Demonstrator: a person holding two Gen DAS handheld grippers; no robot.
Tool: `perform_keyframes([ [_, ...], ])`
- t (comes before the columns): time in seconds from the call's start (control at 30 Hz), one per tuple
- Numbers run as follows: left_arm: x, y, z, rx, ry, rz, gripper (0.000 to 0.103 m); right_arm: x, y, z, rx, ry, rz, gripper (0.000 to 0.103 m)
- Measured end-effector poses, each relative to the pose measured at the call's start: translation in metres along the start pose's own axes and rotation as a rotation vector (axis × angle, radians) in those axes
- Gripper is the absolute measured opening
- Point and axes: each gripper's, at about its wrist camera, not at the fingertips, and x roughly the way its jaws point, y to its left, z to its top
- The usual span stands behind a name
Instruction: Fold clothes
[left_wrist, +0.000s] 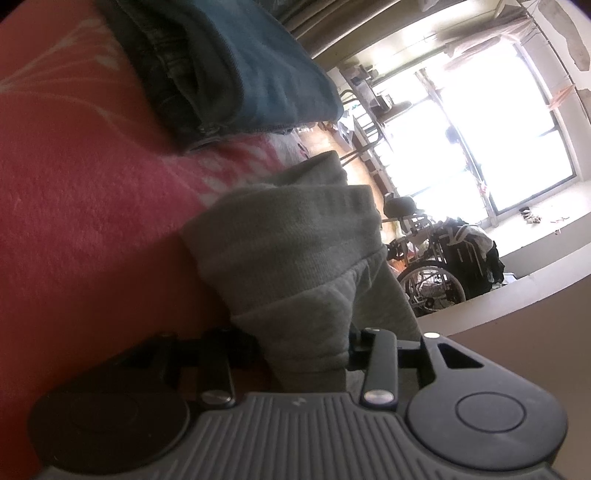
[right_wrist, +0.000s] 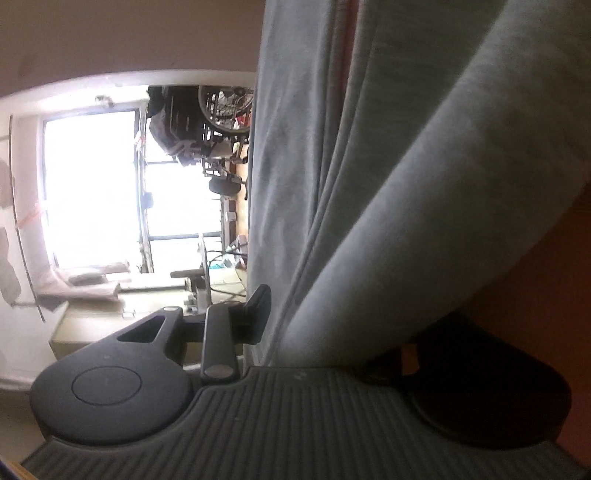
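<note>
**Both grippers on the grey sweats, somewhere mid-fold**

Here's where I'm at. My left gripper (left_wrist: 306, 350) is clamped on a bunched bit of the grey garment (left_wrist: 295, 240). You can see ribbed knit, a cuff or waistband I think, sticking up between the fingers. It's held just off the red blanket (left_wrist: 74, 221) that covers the bed, near the bed's edge, with the room opening out beyond it.

My right gripper (right_wrist: 325, 325) has the same grey fabric running through it. One finger (right_wrist: 255, 314) shows on the window side, but the other is buried behind cloth, so I honestly can't tell if it's pinched or just lying against it. From that camera the fabric hangs in long folds with the red blanket peeking through behind.

Further back on the bed there's a stack (left_wrist: 229, 66): something teal on top of darker denim-looking stuff with a zipper showing. It looks folded, so I'd guess that's the pile this one is headed for.

My read is that the grey piece is lifted by two points, either being shaken out flat or being carried over into a fold. I can't settle which from here. Either way the next bit needs both ends kept level and taut so it doesn't slump or twist.

Labels or writing: nothing readable. There's a tiny mark on each gripper body, too small to make out.
</note>
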Motion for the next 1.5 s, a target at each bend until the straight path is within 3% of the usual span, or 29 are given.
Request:
perform_keyframes([
  [0.1, 0.001, -0.002, -0.001, 0.01, -0.001, 0.014, 0.036, 0.011, -0.003, 0.012, 0.007, -0.023, 0.022, 0.032],
  [0.13, 0.001, -0.002, -0.001, 0.016, 0.001, 0.02, 0.033, 0.014, -0.004, 0.015, 0.014, -0.025, 0.017, 0.028],
  [0.2, 0.001, -0.008, -0.001, 0.049, 0.005, 0.049, 0.029, 0.02, -0.006, 0.02, 0.027, -0.029, 0.006, 0.012],
  [0.3, -0.003, -0.02, 0.0, 0.075, 0.006, 0.089, 0.024, 0.021, 0.001, 0.022, -0.004, -0.03, -0.02, 0.008],
  [0.5, -0.025, -0.034, 0.008, 0.08, -0.012, 0.087, 0.02, 0.005, 0.02, 0.017, -0.076, -0.028, -0.046, 0.006],
  [0.9, -0.068, -0.028, 0.009, 0.067, -0.003, 0.091, 0.02, -0.042, 0.014, 0.009, -0.065, 0.02, -0.071, 0.005],
  [1.03, -0.083, -0.017, 0.01, 0.064, 0.004, 0.125, 0.02, -0.055, 0.005, 0.007, -0.052, 0.063, -0.143, 0.005],
  [1.23, -0.128, 0.013, 0.011, 0.054, 0.009, 0.185, 0.02, -0.064, -0.005, -0.023, -0.067, 0.144, -0.205, 0.005],
  [1.5, -0.166, 0.043, 0.009, 0.029, 0.009, 0.278, 0.02, -0.04, -0.003, -0.049, -0.076, 0.223, -0.292, 0.005],
])
